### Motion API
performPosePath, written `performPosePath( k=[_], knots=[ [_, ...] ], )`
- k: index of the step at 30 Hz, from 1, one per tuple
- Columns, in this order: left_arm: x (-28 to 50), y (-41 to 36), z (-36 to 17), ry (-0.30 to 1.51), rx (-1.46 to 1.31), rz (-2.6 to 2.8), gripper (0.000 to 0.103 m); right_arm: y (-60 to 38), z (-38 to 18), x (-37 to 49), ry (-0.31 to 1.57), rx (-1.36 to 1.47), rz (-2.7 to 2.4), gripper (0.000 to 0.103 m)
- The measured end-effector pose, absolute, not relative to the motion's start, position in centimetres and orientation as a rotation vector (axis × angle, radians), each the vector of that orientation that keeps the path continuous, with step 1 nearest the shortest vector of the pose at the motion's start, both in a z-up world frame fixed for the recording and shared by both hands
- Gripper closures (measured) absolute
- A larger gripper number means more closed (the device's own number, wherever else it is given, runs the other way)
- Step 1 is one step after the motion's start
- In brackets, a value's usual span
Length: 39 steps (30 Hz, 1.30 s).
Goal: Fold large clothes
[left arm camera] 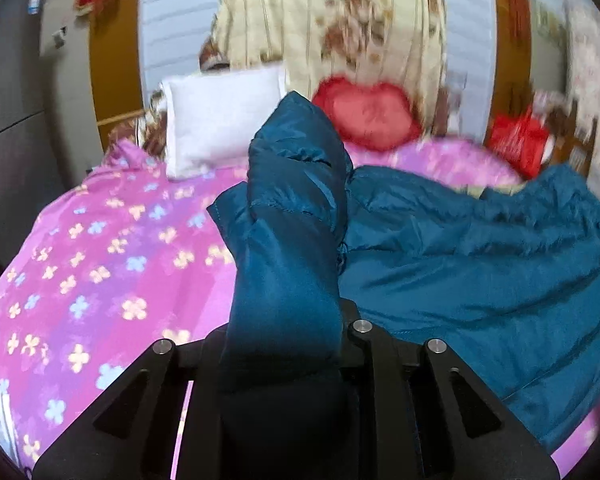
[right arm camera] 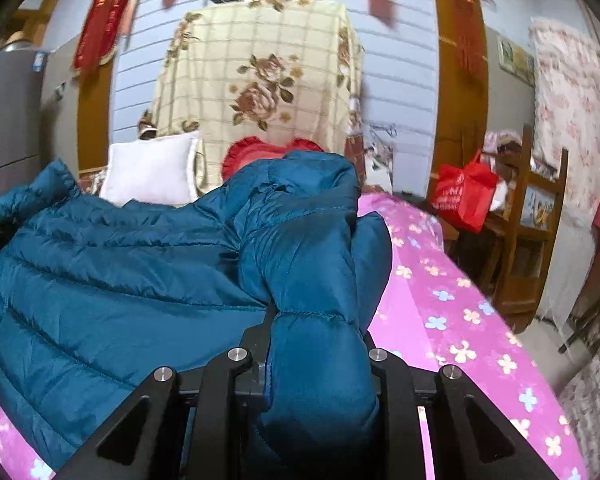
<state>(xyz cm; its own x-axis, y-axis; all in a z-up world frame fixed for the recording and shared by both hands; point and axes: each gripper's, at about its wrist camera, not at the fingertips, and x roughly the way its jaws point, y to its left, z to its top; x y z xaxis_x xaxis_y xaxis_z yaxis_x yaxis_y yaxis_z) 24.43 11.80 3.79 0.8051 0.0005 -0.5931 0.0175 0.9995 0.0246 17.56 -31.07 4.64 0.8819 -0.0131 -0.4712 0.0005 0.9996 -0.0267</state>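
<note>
1. The left hand-held gripper [left arm camera: 284, 344] is clamped on a bunched, upright fold of one teal quilted jacket [left arm camera: 480, 264]; the fabric hides the fingertips and rises above the jaws.
2. The right hand-held gripper [right arm camera: 320, 352] is likewise clamped on a puffed fold of the same jacket [right arm camera: 100, 280], the padded cloth bulging over and between its two fingers.
3. The rest of the jacket lies spread on one bed, between the two grippers: it stretches to the right in the left wrist view and to the left in the right wrist view.
4. The bed carries one pink bedspread [left arm camera: 100, 264] printed with small yellow and blue flowers, visible on both sides of the jacket.
5. At the head of the bed stand two cushions: one white pillow [left arm camera: 224, 120] and, just beside it, one red heart-shaped cushion [left arm camera: 368, 116].
6. Behind them hangs one cream cloth [right arm camera: 260, 80] printed with brown roses.
7. One red bag [right arm camera: 464, 196] sits on a wooden shelf unit [right arm camera: 536, 232] beside the bed.
8. Red hangings [right arm camera: 104, 20] decorate the wall; their count is unclear in the blur.
</note>
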Motion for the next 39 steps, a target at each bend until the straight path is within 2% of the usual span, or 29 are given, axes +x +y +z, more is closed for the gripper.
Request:
performPosePath(
  k=[2, 3, 4, 7, 8, 10, 15, 16, 22, 29, 31, 33, 35, 37, 39],
  knots=[
    [26.8, 11.4, -0.7, 0.747, 0.075, 0.024, 0.076, -32.8, 1.3, 20.3, 0.592, 0.070, 0.023, 0.077],
    [27.4, 11.3, -2.6, 0.784, 0.078, 0.037, 0.057, -33.4, -0.4, 21.3, 0.653, 0.105, 0.030, 0.071],
    [27.2, 11.6, -3.6, 0.749, 0.051, 0.042, 0.054, -33.8, -2.4, 22.2, 0.722, 0.129, 0.034, 0.049],
    [26.8, 12.3, -4.5, 0.751, 0.004, 0.035, 0.051, -35.6, -4.4, 22.1, 0.747, 0.243, -0.016, 0.019],
    [26.8, 12.6, -4.6, 0.756, -0.017, 0.025, 0.050, -36.0, -4.9, 21.9, 0.754, 0.269, -0.029, 0.017],
    [26.6, 13.3, -5.2, 0.767, -0.057, 0.023, 0.044, -36.0, -5.8, 21.5, 0.758, 0.304, -0.021, 0.017],
    [25.8, 13.1, -5.6, 0.769, -0.059, 0.051, 0.037, -35.0, -5.7, 20.5, 0.740, 0.251, -0.058, 0.017],
    [26.7, 12.9, -4.0, 0.770, -0.058, 0.055, 0.036, -35.1, -5.5, 20.2, 0.731, 0.249, -0.062, 0.017],
    [27.7, 12.8, -2.9, 0.771, -0.047, 0.080, 0.031, -34.9, -1.0, 19.6, 0.598, 0.183, -0.080, 0.017],
    [27.9, 12.9, -2.8, 0.770, -0.043, 0.107, 0.027, -32.4, 1.3, 19.1, 0.543, 0.046, -0.046, 0.017],
    [27.8, 13.0, -2.7, 0.765, -0.039, 0.129, 0.022, -31.7, 2.5, 18.5, 0.510, 0.048, -0.029, 0.017],
    [27.3, 12.7, -2.1, 0.754, -0.009, 0.174, 0.022, -30.8, 3.7, 17.8, 0.494, 0.071, -0.015, 0.017],
    [25.7, 12.4, 0.0, 0.685, 0.015, 0.254, 0.023, -29.6, 4.5, 16.9, 0.482, 0.108, 0.029, 0.017],
    [22.3, 11.9, 3.7, 0.517, -0.018, 0.288, 0.023, -28.2, 4.9, 16.3, 0.488, 0.120, 0.095, 0.017],
    [19.8, 10.5, 6.4, 0.426, -0.042, 0.256, 0.023, -26.6, 5.1, 15.8, 0.497, 0.085, 0.135, 0.017]
  ],
)
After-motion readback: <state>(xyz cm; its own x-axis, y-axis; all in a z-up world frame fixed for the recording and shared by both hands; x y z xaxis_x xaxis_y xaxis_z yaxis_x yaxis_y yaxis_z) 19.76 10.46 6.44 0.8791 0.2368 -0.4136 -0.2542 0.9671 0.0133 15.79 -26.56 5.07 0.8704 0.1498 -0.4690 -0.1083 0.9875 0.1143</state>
